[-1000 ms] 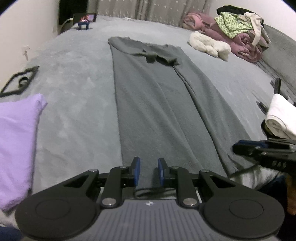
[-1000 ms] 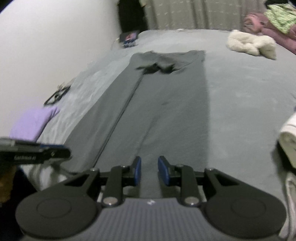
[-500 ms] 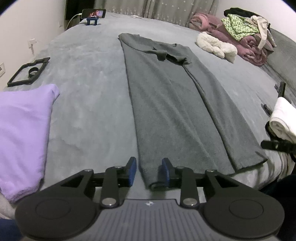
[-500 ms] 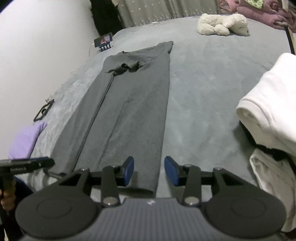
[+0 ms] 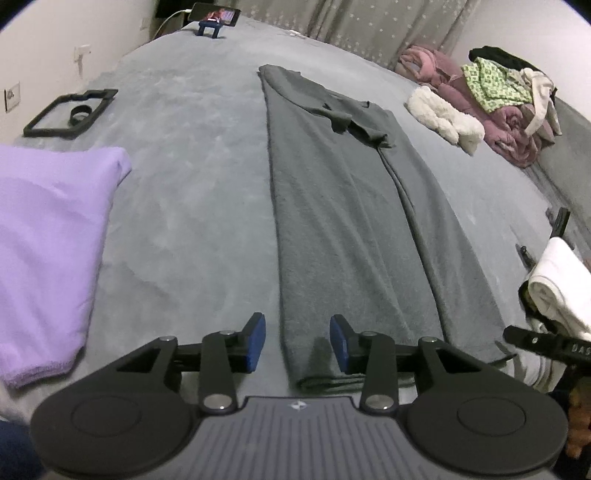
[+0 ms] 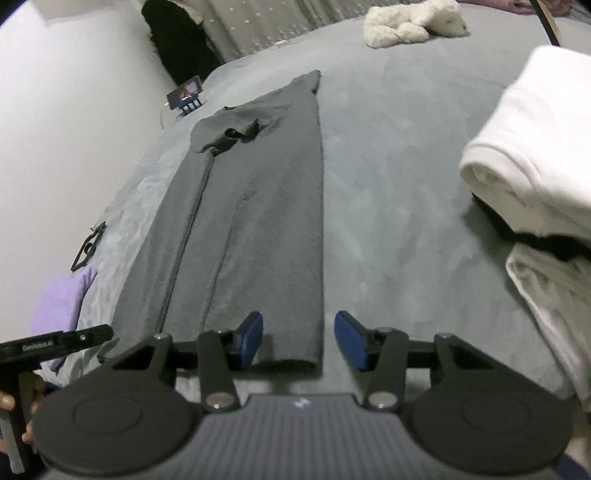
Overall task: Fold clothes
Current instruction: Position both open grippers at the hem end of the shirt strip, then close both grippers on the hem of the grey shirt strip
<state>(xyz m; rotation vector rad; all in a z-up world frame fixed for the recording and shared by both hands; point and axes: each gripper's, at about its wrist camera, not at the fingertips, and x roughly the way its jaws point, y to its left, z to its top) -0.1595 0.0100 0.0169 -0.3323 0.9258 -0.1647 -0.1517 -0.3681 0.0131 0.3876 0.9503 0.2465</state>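
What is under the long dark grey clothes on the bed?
The dark grey garment lies flat on the grey bed cover, which shows all around it. It is folded lengthwise, so its own lower layer sits beneath. Whether anything else hides under it cannot be seen.

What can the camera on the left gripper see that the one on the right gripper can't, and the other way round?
Only the left view shows the pile of pink and green clothes at the far right.

Only the right view shows a hand holding the other gripper's handle, and the dark shape by the curtain.

Both show the long grey garment, the purple cloth, the phone, the fluffy white item, folded white clothes and an open gripper at the garment's near hem: left, right.
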